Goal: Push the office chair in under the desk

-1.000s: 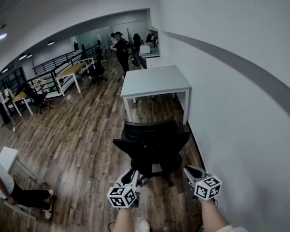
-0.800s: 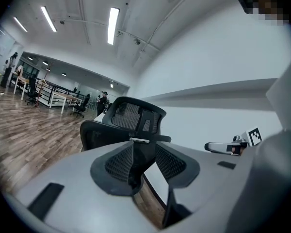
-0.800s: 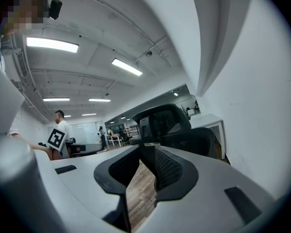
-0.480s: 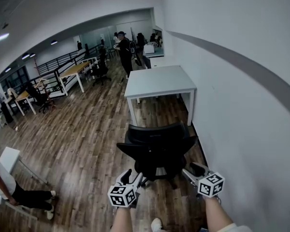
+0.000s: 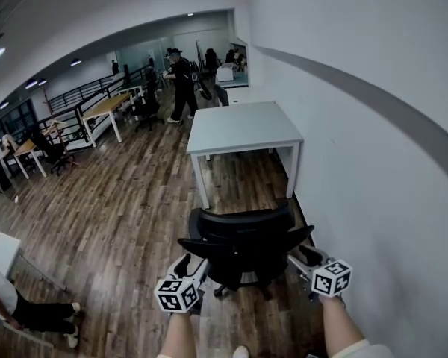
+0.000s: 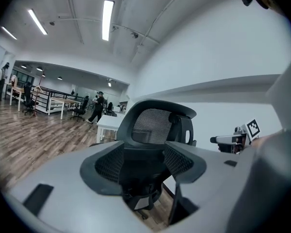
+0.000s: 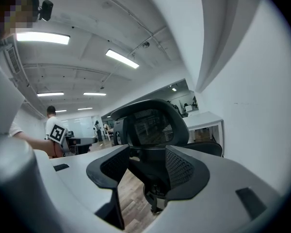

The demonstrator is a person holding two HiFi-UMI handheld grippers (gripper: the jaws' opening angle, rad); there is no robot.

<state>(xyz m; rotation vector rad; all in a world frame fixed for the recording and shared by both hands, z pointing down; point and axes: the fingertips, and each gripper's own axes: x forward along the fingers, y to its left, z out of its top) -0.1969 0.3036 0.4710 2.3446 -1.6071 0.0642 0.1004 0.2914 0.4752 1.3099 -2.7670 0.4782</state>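
Observation:
A black mesh-backed office chair (image 5: 243, 246) stands on the wood floor, its back toward me, a short way in front of the white desk (image 5: 243, 129) by the right wall. My left gripper (image 5: 190, 265) is at the left edge of the chair's back and my right gripper (image 5: 305, 256) at the right edge. Both have just been opening their jaws and stand open. In the left gripper view the chair (image 6: 153, 125) lies beyond the left gripper (image 6: 143, 164), no pad pressing on it. The right gripper view shows the same: the chair (image 7: 153, 125) beyond the right gripper (image 7: 148, 166).
A white wall (image 5: 373, 162) runs close along the right of chair and desk. Wood floor (image 5: 127, 215) stretches to the left. Further desks and chairs (image 5: 104, 110) and a walking person (image 5: 181, 80) are far back. Another person (image 5: 30, 308) stands at lower left.
Both grippers have moved forward to the sides of the chair's back and their jaws have opened. The person in the background has walked left.

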